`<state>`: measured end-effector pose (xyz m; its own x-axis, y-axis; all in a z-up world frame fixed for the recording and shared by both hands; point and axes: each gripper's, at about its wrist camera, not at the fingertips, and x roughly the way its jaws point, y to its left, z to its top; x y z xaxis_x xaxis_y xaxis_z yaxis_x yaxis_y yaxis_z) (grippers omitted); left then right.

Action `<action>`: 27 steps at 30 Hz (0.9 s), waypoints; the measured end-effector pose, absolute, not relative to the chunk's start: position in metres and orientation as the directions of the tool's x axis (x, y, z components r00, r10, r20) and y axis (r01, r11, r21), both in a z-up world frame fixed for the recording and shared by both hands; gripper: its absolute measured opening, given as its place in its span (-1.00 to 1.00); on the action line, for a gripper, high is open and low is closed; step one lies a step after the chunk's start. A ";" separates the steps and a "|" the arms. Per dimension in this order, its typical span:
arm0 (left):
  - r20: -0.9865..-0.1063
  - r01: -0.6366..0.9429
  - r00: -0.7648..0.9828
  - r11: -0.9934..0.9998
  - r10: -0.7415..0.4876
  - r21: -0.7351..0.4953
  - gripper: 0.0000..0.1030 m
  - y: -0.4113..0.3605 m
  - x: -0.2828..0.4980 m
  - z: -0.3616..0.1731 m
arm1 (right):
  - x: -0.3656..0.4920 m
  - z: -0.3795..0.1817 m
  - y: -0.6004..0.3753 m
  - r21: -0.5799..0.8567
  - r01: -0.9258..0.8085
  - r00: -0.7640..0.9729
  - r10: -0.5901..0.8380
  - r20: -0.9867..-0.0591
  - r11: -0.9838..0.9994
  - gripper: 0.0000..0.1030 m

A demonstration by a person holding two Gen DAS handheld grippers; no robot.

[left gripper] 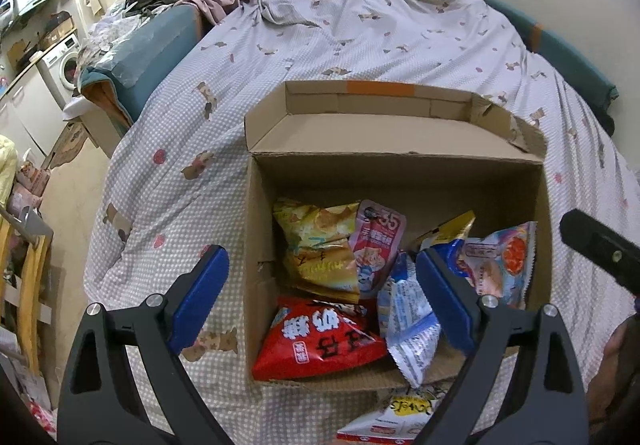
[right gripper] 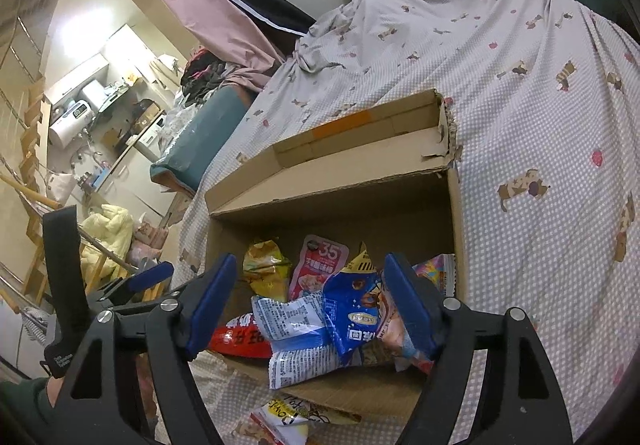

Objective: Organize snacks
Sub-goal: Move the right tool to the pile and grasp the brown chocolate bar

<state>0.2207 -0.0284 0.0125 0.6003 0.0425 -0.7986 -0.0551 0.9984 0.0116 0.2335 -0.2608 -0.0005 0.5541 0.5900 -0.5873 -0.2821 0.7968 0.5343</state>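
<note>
An open cardboard box sits on the bed and holds several snack bags: a red bag, a yellow chip bag, a pink pouch, a white-blue bag and a colourful bag. My left gripper is open and empty above the box's near left part. My right gripper is open and empty over the box, above a blue bag and the white-blue bag. A white-yellow bag lies on the bed in front of the box; it also shows in the right wrist view.
The box's lid flap lies open at the far side. The checked bedsheet covers the bed around the box. A blue cushion, clothes and a washing machine stand to the left. The other gripper shows at left.
</note>
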 end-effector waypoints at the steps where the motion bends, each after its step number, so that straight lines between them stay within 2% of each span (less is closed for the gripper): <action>1: -0.797 -0.052 0.602 0.999 0.039 0.010 0.80 -0.030 0.218 0.014 | 0.231 0.000 -0.262 0.533 -0.282 0.555 0.589 -0.587 0.798 0.53; 9: -0.787 0.005 0.617 1.000 0.012 0.018 0.80 -0.035 0.188 0.019 | 0.211 0.003 -0.270 0.543 -0.269 0.549 0.590 -0.592 0.795 0.53; 12: -0.774 0.029 0.630 0.998 -0.061 -0.056 0.80 -0.025 0.171 0.024 | 0.201 0.006 -0.270 0.549 -0.271 0.546 0.596 -0.589 0.791 0.53; 14: -0.755 0.017 0.655 0.999 -0.038 -0.035 0.81 -0.022 0.160 0.029 | 0.193 0.009 -0.269 0.547 -0.271 0.544 0.595 -0.591 0.792 0.53; 15: -0.742 0.012 0.669 1.000 -0.028 -0.027 0.84 -0.020 0.153 0.031 | 0.190 0.010 -0.269 0.545 -0.274 0.543 0.595 -0.592 0.792 0.53; 16: -0.739 0.011 0.673 0.999 -0.032 -0.032 0.98 -0.019 0.150 0.033 | 0.186 0.010 -0.268 0.540 -0.275 0.541 0.592 -0.597 0.795 0.54; 17: -0.736 0.005 0.676 0.999 -0.039 -0.048 1.00 -0.015 0.143 0.034 | 0.182 0.009 -0.269 0.536 -0.273 0.539 0.589 -0.603 0.799 0.57; 21: -0.734 0.007 0.674 0.994 -0.084 -0.108 1.00 -0.007 0.125 0.037 | 0.165 0.004 -0.268 0.535 -0.269 0.521 0.588 -0.619 0.801 0.61; 27: -0.742 -0.008 0.667 0.996 -0.065 -0.094 1.00 0.001 0.098 0.032 | 0.138 -0.005 -0.269 0.498 -0.261 0.509 0.556 -0.657 0.827 0.71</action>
